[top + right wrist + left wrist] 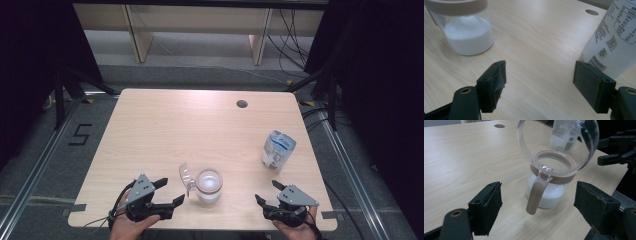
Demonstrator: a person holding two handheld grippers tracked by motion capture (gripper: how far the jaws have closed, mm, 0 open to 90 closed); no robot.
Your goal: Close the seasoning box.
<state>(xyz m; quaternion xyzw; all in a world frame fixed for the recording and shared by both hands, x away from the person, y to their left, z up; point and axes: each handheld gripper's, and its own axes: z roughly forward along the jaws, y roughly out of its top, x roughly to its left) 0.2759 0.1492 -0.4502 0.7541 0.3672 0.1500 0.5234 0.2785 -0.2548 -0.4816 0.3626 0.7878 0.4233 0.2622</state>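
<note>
Pale wood table (pixel 165 125) carries a clear jar (pixel 209 186) of white powder near the front edge, its hinged lid (pixel 186 176) flipped open. Just left of it the left gripper (pixel 167 192) gapes wide, empty. Well right, the right gripper (pixel 268 192) also stands wide, near a white pouch (pixel 278 150).

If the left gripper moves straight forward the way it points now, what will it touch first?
Most likely the jar's tan handle, which hangs between the open fingers of the left gripper. The jar holds white powder and its clear lid is flipped up. Depth is hard to judge.
</note>
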